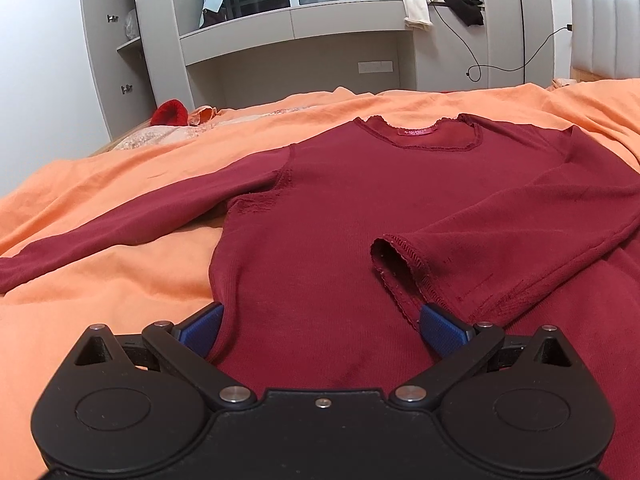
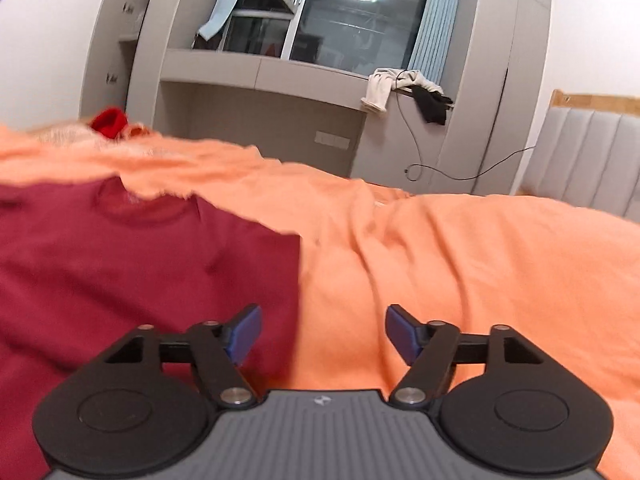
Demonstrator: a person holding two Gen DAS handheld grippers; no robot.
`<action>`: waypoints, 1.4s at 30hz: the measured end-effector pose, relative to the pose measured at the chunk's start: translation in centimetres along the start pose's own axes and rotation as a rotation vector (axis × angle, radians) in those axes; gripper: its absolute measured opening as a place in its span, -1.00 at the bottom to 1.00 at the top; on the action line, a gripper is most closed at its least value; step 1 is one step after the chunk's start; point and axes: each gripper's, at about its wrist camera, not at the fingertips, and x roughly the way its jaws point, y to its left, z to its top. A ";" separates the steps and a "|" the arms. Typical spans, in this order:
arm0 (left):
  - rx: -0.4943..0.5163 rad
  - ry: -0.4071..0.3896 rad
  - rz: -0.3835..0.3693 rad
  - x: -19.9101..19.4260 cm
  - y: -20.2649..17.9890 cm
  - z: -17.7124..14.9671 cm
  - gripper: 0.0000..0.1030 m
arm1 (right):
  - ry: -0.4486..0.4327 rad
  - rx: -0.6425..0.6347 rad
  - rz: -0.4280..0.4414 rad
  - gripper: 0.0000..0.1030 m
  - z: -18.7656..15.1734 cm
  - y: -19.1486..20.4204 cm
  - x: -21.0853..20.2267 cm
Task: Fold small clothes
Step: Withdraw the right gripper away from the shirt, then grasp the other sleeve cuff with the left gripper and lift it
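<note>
Looking along both tools, we find the dark red long-sleeved knit top (image 1: 344, 208) lying face up on the wrinkled orange bed sheet (image 1: 100, 280), neckline away from us. The sleeve on the right of the left wrist view is folded in across the chest, its cuff (image 1: 400, 264) lying on the body; the other sleeve (image 1: 120, 224) is stretched out flat over the sheet.

Our left gripper (image 1: 320, 328) sits low at the hem with its blue pads spread wide. Hem cloth lies between them, but they do not press on it. Our right gripper (image 2: 322, 334) stands spread too, pinching nothing, over the line where the top's side edge meets the sheet.

We judge the risks as follows. If the left claw closes where it is, it may gather a thick bunch of hem, or sheet with it, and drag the body crooked. Any tug there could also slide the folded sleeve off the chest. The right claw could just as easily bite only sheet.

The right wrist view is blurred, so the top's edge is soft there. The outstretched sleeve's cuff runs out of frame, and the hem's near edge hides beneath the left tool.
</note>
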 end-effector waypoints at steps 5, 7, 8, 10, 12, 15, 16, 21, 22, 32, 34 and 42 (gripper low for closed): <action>-0.006 0.001 -0.006 0.1 0.0 0.0 0.99 | -0.008 -0.049 -0.001 0.51 1.6 2.8 5.9; -0.005 0.001 -0.006 0.1 0.0 0.0 0.99 | 0.000 -0.071 -0.089 0.51 1.9 3.1 8.1; -0.005 0.002 -0.007 0.2 0.0 0.0 0.99 | 0.023 -0.070 -0.143 0.51 1.9 2.8 9.2; -0.005 0.004 -0.009 0.2 0.1 0.0 0.99 | 0.058 -0.015 -0.224 0.50 1.6 1.4 10.9; -0.006 0.005 -0.014 0.2 0.2 0.0 0.99 | 0.065 0.068 -0.212 0.57 0.9 -0.1 11.5; -0.010 0.006 -0.025 0.2 0.3 0.0 0.99 | 0.058 0.077 -0.203 0.59 0.5 -0.3 11.5; -0.010 0.007 -0.027 0.3 0.4 -0.1 0.99 | 0.053 0.069 -0.205 0.60 0.5 -0.2 11.4; -0.030 0.000 -0.053 -0.1 1.0 0.2 0.99 | 0.036 0.105 -0.162 0.84 0.6 -0.5 8.9; -0.046 -0.006 -0.069 -0.3 1.4 0.4 0.99 | 0.027 0.106 -0.152 0.88 0.6 -0.5 7.9; -0.412 -0.119 -0.005 -2.7 13.1 1.8 0.99 | 0.003 0.195 0.129 0.99 0.5 1.7 -4.3; -0.487 -0.109 0.040 -2.6 15.9 1.5 0.99 | 0.022 0.235 0.203 0.99 0.1 2.8 -6.2; -0.625 -0.037 0.210 -0.5 24.1 -0.9 0.99 | 0.031 0.219 0.382 1.00 -1.7 7.6 -8.6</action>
